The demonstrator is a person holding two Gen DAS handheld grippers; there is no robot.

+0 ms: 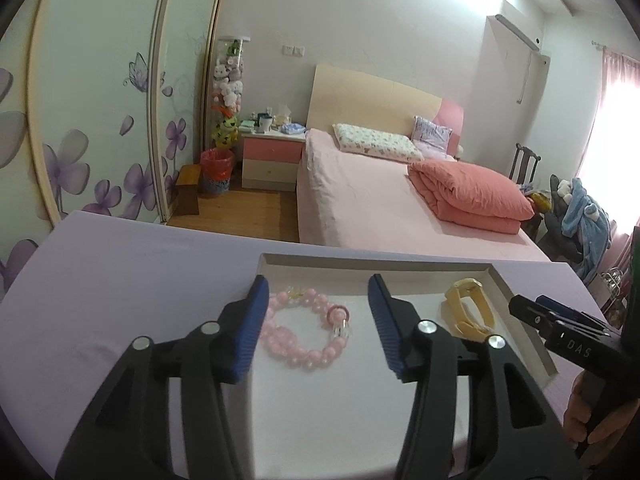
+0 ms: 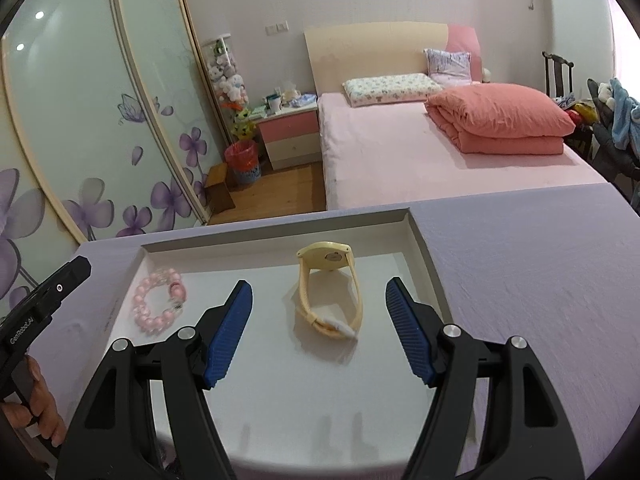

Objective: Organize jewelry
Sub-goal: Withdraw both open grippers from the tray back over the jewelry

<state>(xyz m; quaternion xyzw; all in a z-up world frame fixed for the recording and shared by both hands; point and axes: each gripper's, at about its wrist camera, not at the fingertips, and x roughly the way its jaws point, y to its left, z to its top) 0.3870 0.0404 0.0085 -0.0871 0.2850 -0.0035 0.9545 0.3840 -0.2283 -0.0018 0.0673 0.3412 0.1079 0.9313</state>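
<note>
A: Where is the jewelry seen?
B: Pink bead bracelet lies flat in white tray, beyond left gripper, parted, empty.
A: Watch?
B: Yellow watch is ahead of right gripper, spread, empty; strap runs toward it.

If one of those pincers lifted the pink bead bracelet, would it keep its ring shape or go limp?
Probably limp: the pink bead bracelet looks like separate round beads on a string, lying in a loose, doubled loop on the white tray. The beads look glossy, so the pads may slip off them. If pushed, it would likely slide and bunch up rather than roll away.
</note>
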